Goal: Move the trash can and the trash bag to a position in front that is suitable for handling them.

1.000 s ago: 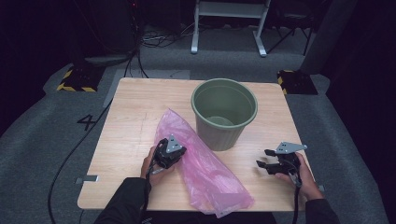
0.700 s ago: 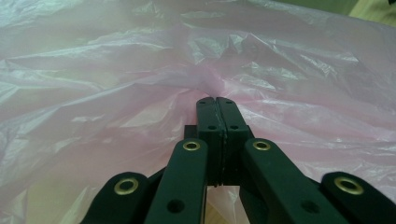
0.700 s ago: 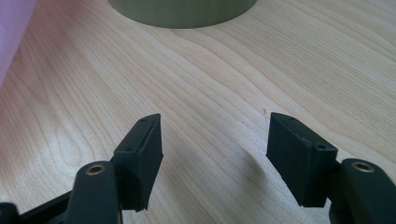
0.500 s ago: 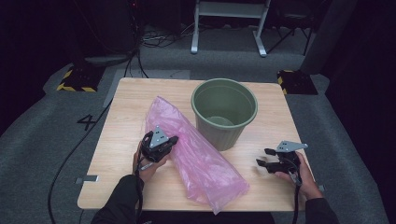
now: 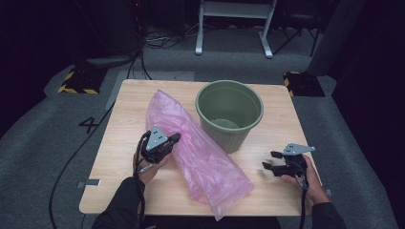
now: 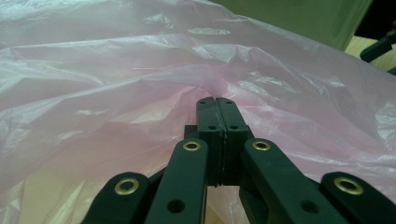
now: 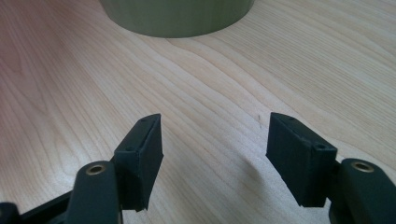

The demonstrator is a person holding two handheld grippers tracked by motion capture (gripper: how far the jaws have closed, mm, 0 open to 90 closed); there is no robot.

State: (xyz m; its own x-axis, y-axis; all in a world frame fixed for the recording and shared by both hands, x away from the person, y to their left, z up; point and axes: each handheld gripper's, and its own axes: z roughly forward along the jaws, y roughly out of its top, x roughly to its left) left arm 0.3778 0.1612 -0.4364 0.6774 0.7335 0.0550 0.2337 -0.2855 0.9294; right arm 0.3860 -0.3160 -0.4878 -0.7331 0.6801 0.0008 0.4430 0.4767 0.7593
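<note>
Work in hand: I judge this as lining the bin [image 5: 229, 114] with the pink bag [image 5: 200, 157]; the bag is not yet over the rim.
Bag: it lies slack across the desk [image 5: 114, 143], lifted a little where I hold it, long axis diagonal from the far left by the bin down to the near edge right of centre. Its middle brushes the bin's left wall, as far as I can tell from the high view.
Left hand-held gripper [image 5: 172, 139]: jaws together, clamped on a pinch of the bag's film; in the left gripper view the plastic [image 6: 140, 70] bunches right at the closed tips [image 6: 217, 103].
Right hand-held gripper [image 5: 271, 161]: jaws apart, nothing between them, low over bare desk [image 7: 210, 93] near the right edge. In the right gripper view the pads [image 7: 140, 154] stand wide and the bin's base [image 7: 177, 18] sits ahead.
Key relation: from my left gripper the bin lies to the right and a little farther off, with the bag's width between them. From my right gripper the bag's near end lies to the left, apart from it.
Nearer hand: the left already has the bag; the right is the free one and is closer to the bag's near end.
Next move, my guess: bring the right across to take the near end, so both can spread the mouth.
Risk: thin film could slip or tear at a one-point pinch.
</note>
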